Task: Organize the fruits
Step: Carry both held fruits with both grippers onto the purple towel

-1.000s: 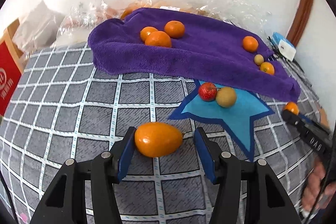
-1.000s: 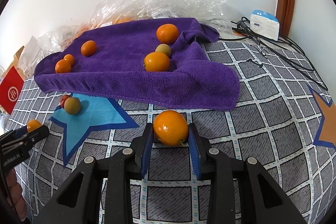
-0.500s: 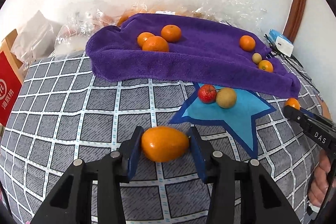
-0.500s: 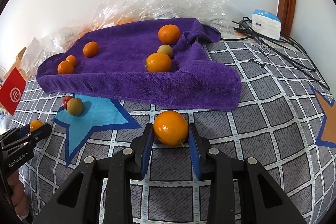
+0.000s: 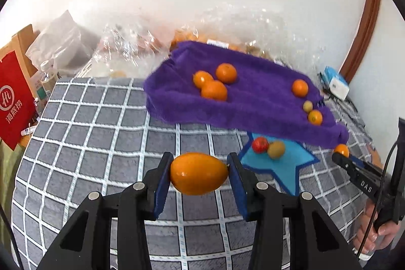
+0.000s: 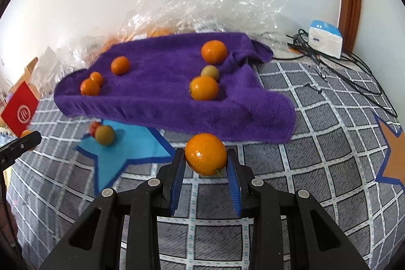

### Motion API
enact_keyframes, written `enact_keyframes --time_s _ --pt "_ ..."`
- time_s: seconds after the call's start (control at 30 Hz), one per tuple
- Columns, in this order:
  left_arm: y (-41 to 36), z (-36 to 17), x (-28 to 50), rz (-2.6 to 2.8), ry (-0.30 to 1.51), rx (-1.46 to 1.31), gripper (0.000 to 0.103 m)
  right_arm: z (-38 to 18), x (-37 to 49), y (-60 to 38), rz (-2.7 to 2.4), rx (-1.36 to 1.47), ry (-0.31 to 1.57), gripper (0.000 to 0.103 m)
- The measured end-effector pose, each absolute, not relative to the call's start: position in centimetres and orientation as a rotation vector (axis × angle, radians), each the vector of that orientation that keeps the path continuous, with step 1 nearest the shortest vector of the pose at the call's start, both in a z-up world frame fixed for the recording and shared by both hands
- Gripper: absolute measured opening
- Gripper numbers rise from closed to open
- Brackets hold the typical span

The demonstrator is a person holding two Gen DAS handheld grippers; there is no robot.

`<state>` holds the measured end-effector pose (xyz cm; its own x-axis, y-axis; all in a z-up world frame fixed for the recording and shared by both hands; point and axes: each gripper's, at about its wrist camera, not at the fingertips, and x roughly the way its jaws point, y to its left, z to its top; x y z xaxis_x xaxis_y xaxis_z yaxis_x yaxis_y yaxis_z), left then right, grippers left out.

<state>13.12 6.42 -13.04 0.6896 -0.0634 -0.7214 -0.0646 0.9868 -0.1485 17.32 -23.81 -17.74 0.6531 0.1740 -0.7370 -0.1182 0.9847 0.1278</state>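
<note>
- Left claw (image 5: 198, 177) clamped endwise on smooth oval orange fruit (image 5: 198, 177), lifted above the grey checked bedcover (image 5: 101, 143).
- Right claw (image 6: 205, 163) clamped on round orange citrus (image 6: 205, 153).
- We judge both light, slippery, bruisable; grip the widest middle.

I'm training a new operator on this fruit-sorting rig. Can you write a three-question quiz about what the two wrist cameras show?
1. True or false: the right gripper is empty.
2. What lies on the blue star? A) a red fruit and a greenish-brown fruit B) two oranges C) nothing
3. What does the left gripper hold?

Key:
1. False: it is shut on a round orange.
2. A: red fruit, greenish-brown fruit.
3. An oval orange fruit.
</note>
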Motion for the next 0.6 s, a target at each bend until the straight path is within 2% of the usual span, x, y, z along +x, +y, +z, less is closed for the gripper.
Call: enact_keyframes --time_s 0.6 --pt "7.7 -6.6 18.8 0.002 0.723 -0.203 0.042 -9.7 22.7 -25.1 0.166 0.076 0.721 0.032"
